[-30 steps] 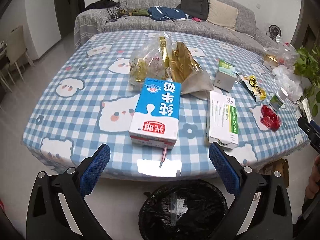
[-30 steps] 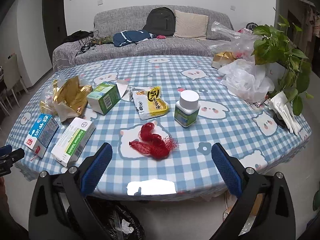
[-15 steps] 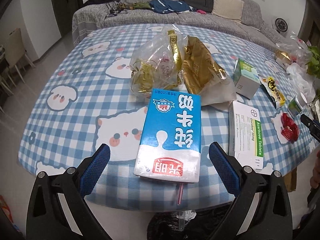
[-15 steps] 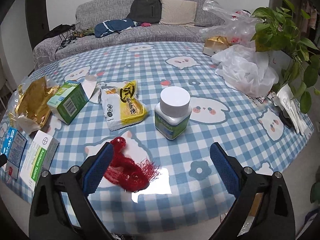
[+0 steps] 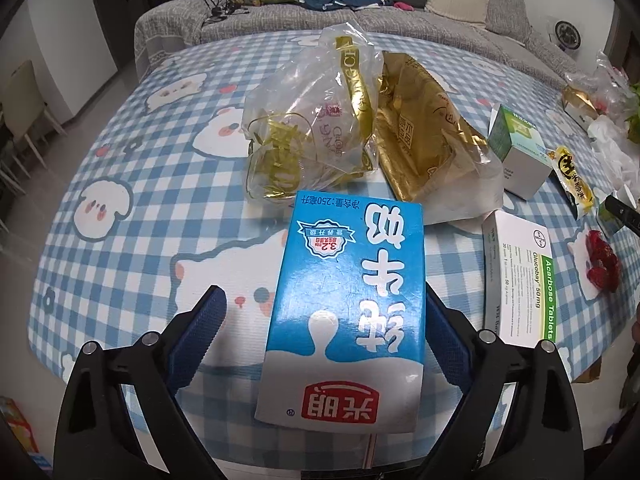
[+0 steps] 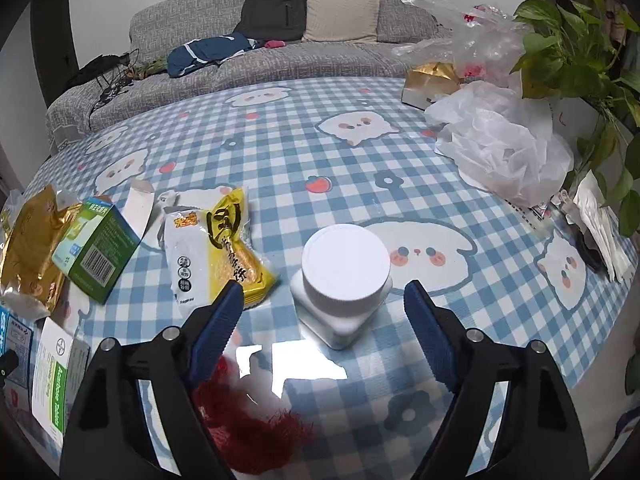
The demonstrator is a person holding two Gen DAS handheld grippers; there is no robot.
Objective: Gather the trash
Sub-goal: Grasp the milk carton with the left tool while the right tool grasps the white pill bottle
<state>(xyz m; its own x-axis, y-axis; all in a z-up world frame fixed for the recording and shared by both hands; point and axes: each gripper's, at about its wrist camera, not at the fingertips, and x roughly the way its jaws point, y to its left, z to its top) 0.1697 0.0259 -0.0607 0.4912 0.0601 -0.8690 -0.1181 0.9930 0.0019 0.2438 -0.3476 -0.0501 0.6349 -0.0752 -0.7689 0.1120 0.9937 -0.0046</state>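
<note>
Left gripper [image 5: 320,344] spread wide, one blue finger on each side of the blue milk carton [image 5: 348,304], which lies flat at the near edge of the checked table [image 5: 132,152], centre of the frame; gaps show on both sides, nothing clamped. Above the carton sit a crumpled clear bag [image 5: 308,120] and a gold wrapper [image 5: 420,136]. A white tablet box [image 5: 520,280] lies at the right.

Right gripper [image 6: 320,320] is also wide apart, fingers flanking a white-capped bottle [image 6: 344,272] standing at frame centre, not touching it. A red net [image 6: 248,424] lies at lower left under the left finger. Yellow snack packet [image 6: 224,248] and green box [image 6: 96,248] are further left.
</note>
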